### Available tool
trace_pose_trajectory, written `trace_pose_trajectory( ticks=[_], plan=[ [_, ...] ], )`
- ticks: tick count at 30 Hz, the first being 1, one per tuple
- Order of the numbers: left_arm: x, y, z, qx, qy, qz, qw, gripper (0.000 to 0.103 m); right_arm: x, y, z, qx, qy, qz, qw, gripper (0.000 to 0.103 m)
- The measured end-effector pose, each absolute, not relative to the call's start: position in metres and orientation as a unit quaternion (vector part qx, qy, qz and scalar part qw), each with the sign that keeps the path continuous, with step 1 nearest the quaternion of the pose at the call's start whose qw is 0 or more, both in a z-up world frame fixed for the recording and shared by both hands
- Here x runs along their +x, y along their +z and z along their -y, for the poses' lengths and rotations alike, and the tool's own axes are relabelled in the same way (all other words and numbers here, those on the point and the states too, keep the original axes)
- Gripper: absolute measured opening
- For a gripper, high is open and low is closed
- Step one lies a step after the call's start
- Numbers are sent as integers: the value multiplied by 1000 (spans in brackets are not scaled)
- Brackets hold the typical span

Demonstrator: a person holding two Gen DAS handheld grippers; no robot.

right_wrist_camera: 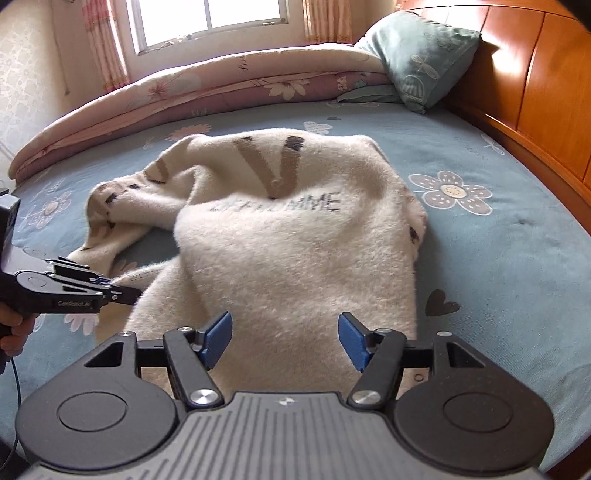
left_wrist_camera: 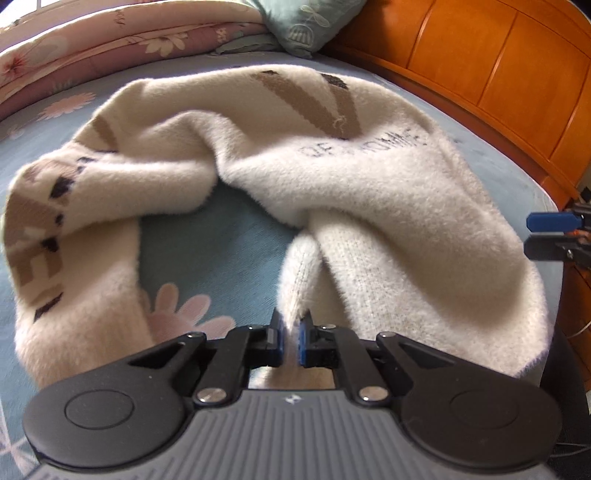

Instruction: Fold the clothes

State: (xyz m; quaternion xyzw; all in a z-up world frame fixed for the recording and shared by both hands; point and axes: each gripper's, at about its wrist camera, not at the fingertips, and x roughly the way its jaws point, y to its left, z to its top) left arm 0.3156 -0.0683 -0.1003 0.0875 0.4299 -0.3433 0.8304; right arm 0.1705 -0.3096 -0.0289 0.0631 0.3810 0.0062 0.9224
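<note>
Two views give me different halves of this. From the left wrist I see my left gripper (left_wrist_camera: 290, 341) clamped on a ribbed cuff or edge of the fluffy cream sweater with tan stripes and dark lettering (left_wrist_camera: 362, 206), which lies crumpled on the blue flowered bedsheet (left_wrist_camera: 207, 243). Only the right wrist view shows the sunlit window (right_wrist_camera: 210, 18), the teal pillow (right_wrist_camera: 417, 55) against the orange wooden headboard (right_wrist_camera: 535, 92), and the folded pink floral quilt (right_wrist_camera: 184, 96). My right gripper (right_wrist_camera: 285, 340) hovers over the sweater's near hem, its blue pads (right_wrist_camera: 218, 338) spread apart, holding nothing.
</note>
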Motion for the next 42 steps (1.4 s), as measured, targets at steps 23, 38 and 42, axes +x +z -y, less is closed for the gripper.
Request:
trace_pose_trajectory(
  ticks=[23, 38, 42],
  plan=[
    [227, -73, -22, 53, -262, -445, 855, 7, 146, -15, 300, 100, 74, -382, 916, 73],
    [332, -44, 19, 203, -234, -324, 894, 47, 176, -38, 296, 104, 69, -397, 909, 74],
    [359, -71, 63, 317, -237, -284, 873, 48, 185, -48, 301, 114, 69, -407, 904, 75]
  ],
)
